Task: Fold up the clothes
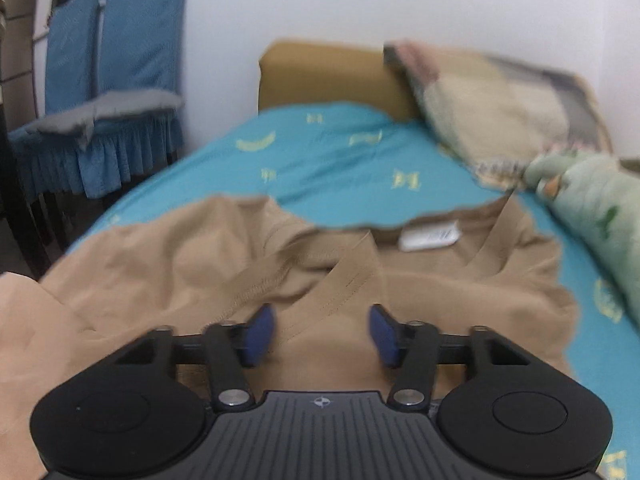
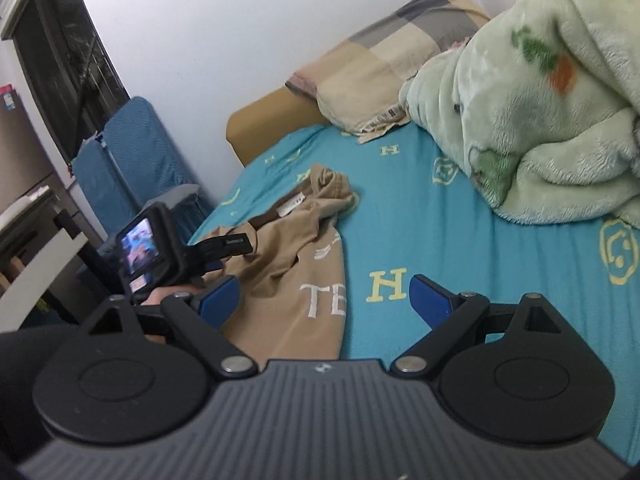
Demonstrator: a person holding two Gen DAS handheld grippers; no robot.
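Observation:
A tan T-shirt (image 1: 200,264) lies crumpled on the teal bedsheet (image 1: 332,160), its neck with a white label (image 1: 429,237) pointing away. My left gripper (image 1: 322,330) is open, its blue pads just above the shirt's folded collar band. In the right wrist view the same shirt (image 2: 296,280) shows white letters "TE". My right gripper (image 2: 324,300) is open and empty, hovering over the shirt's right edge and the sheet (image 2: 460,248). The left gripper (image 2: 168,248) with its camera shows at the shirt's left side.
A green fleece blanket (image 2: 532,92) is heaped on the bed's right side. A patchwork pillow (image 1: 496,112) leans on the tan headboard (image 1: 332,76). A chair with a blue cover (image 1: 104,92) stands left of the bed. A white wall is behind.

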